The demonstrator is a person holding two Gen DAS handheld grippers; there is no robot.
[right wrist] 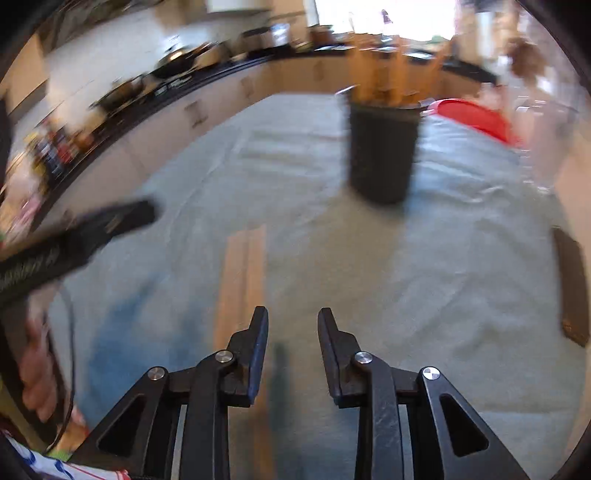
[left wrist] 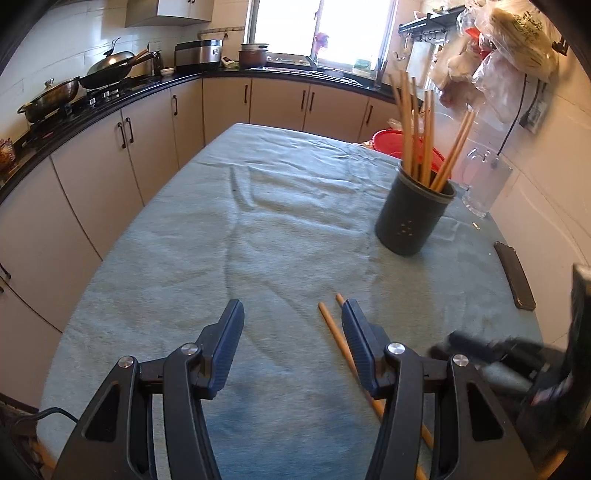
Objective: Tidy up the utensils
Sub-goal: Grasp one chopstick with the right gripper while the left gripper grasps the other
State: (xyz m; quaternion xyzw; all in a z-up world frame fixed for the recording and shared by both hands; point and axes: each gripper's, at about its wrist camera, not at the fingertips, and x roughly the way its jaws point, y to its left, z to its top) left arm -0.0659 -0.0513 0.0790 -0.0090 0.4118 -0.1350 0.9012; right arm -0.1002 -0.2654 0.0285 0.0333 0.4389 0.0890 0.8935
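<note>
Both grippers (left wrist: pixel 291 314) (right wrist: pixel 293 317) angled tableward, empty

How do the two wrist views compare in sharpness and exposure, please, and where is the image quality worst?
Left wrist view: sharp throughout, with the dark holder, its chopsticks and the loose chopsticks on the cloth crisp; only the window is blown out; edges bend from fisheye. Right wrist view: heavy motion blur smears the holder and loose chopsticks, while the right gripper itself stays sharp; the window glares.
</note>
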